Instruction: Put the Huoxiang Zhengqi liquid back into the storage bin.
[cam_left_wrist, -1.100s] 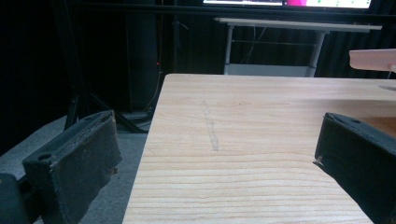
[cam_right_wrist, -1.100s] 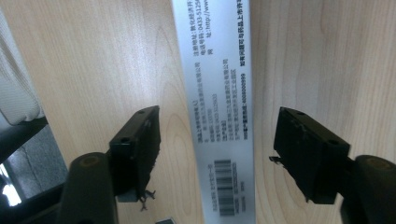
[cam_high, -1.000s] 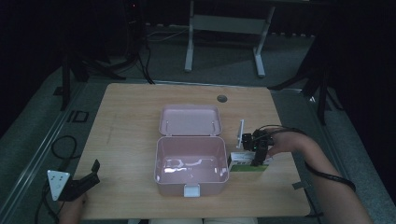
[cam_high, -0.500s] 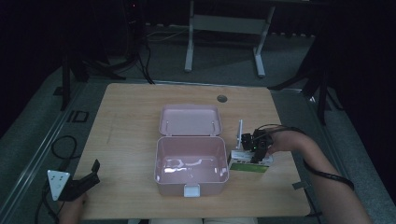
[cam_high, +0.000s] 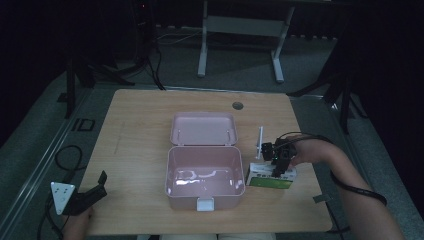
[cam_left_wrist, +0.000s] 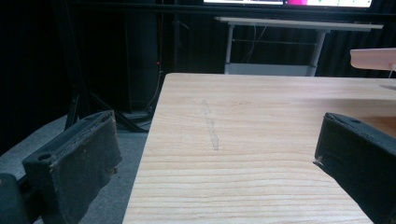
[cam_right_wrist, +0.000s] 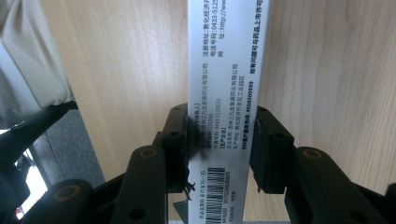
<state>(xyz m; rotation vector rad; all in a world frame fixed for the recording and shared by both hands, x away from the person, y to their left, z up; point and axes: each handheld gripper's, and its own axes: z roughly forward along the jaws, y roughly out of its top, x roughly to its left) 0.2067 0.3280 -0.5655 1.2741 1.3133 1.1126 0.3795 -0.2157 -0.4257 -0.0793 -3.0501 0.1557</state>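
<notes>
A pink lunch box (cam_high: 205, 172) stands open in the middle of the wooden table (cam_high: 140, 125), its lid laid back. Just right of it lies a white and green carton (cam_high: 270, 179). My right gripper (cam_high: 278, 167) points down onto that carton. In the right gripper view its jaws press both long sides of the carton (cam_right_wrist: 224, 116), whose white face carries print and a barcode. My left gripper (cam_high: 95, 187) rests open at the table's front left corner. In the left gripper view its jaws stand far apart over bare wood (cam_left_wrist: 243, 154).
A white upright strip (cam_high: 259, 142) stands just behind the carton. A round cable hole (cam_high: 237, 106) sits near the table's far edge. A desk frame (cam_high: 240, 25) stands on the floor beyond. Cables (cam_high: 65, 155) lie on the floor at the left.
</notes>
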